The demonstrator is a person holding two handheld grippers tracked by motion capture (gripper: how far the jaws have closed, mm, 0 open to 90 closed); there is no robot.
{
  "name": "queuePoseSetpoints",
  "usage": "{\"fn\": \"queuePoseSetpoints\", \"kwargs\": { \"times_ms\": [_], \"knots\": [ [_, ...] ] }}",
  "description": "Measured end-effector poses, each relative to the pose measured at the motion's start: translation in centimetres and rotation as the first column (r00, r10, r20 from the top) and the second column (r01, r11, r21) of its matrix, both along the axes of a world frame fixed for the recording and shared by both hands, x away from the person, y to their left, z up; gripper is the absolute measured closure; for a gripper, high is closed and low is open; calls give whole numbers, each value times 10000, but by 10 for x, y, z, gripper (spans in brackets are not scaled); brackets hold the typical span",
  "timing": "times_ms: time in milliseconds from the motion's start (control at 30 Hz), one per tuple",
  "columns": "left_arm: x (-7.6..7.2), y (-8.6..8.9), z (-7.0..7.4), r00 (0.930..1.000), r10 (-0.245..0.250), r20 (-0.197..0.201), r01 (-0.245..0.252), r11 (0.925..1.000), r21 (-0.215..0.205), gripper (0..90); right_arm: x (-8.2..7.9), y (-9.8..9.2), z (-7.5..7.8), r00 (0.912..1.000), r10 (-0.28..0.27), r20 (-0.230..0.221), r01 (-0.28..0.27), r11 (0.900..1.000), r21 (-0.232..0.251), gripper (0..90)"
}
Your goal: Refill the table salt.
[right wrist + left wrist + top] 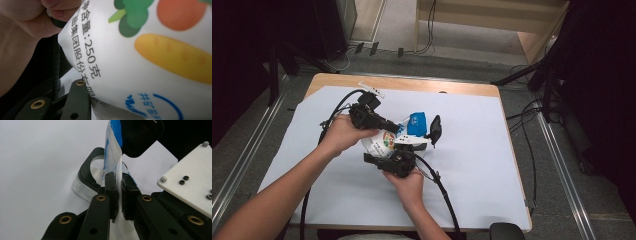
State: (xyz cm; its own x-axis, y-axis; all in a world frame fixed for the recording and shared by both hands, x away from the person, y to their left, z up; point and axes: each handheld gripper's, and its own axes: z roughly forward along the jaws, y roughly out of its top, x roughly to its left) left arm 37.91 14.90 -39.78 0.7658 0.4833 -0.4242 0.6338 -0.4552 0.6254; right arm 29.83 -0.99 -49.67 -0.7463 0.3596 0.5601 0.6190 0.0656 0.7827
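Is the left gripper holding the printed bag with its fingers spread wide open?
No: in the left gripper view the fingers are pressed together on a thin edge of the white and blue bag.

At the centre of the high view, both grippers cover much of the printed bag (384, 141), its lettering too small to read.

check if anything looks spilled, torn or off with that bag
Nothing stands out. The bag is held above the table between both tools: the left tool pinches its thin edge flat, and the right tool holds it from the near side. No spill or tear is visible on the bag or the table.
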Motion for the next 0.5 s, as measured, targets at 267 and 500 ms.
{"fn": "queuePoseSetpoints", "kwargs": {
  "times_ms": [267, 500],
  "knots": [
    [0, 0, 0, 10000, -24, -39, 24, 10000, 32, 849, 0, 0, 0, 10000, 30, 1, -30, 10000, -47, 670],
    [0, 0, -1, 10000, -3, -86, 3, 10000, 30, 830, 0, -2, 1, 10000, 31, 40, -30, 9999, -167, 672]
  ]
}}
